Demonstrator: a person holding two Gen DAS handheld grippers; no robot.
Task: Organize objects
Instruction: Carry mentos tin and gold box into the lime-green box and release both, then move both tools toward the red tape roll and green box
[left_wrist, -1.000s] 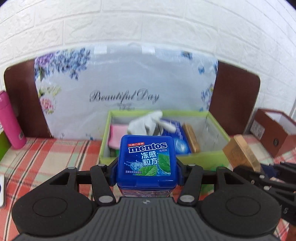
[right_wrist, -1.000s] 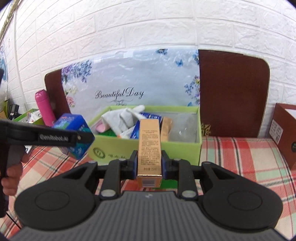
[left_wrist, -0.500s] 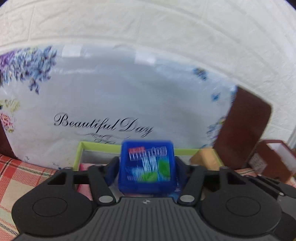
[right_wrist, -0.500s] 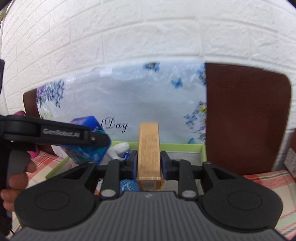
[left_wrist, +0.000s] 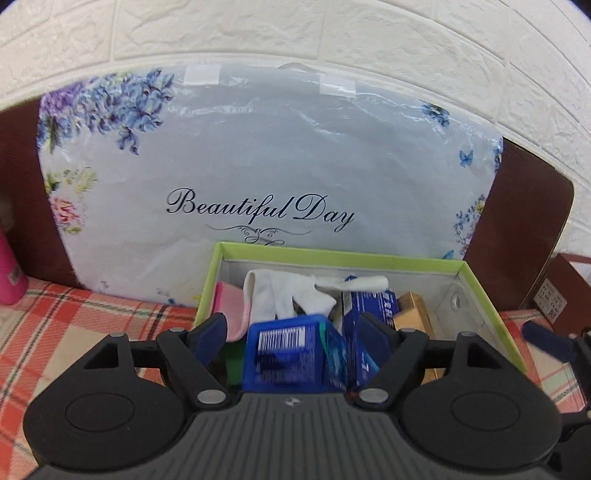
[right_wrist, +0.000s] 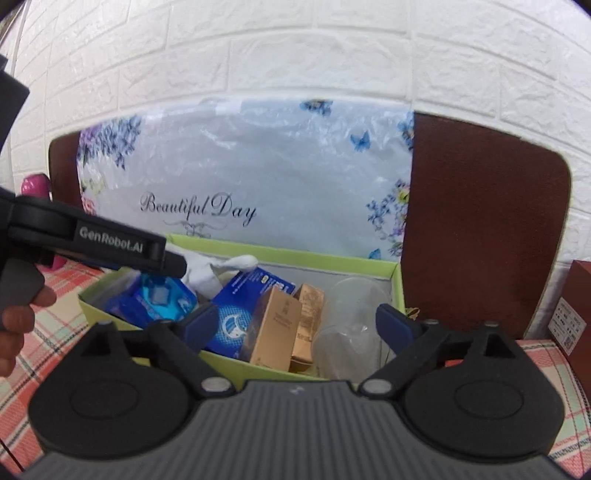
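Observation:
A green box (left_wrist: 332, 254) (right_wrist: 399, 280) stands on the checked cloth against a floral board. My left gripper (left_wrist: 293, 328) is open over its near left part. The blue Mentos tub (left_wrist: 284, 356) (right_wrist: 159, 297) lies loose between the fingers, barcode up, inside the box. My right gripper (right_wrist: 297, 319) is open over the box's near edge. The gold carton (right_wrist: 275, 330) leans in the box beside a second gold carton (right_wrist: 306, 321). A white glove (left_wrist: 288, 299), a blue packet (right_wrist: 243, 314) and a clear cup (right_wrist: 351, 317) also lie inside.
A pink bottle (left_wrist: 11, 273) stands at far left. A brown box (right_wrist: 576, 314) stands at far right. The floral "Beautiful Day" board (left_wrist: 258, 166) and a brown board (right_wrist: 480, 229) lean on the white brick wall behind the green box.
Both grippers moved forward over the green box and opened. The Mentos tub and the gold carton left the fingers and now lie in the box.

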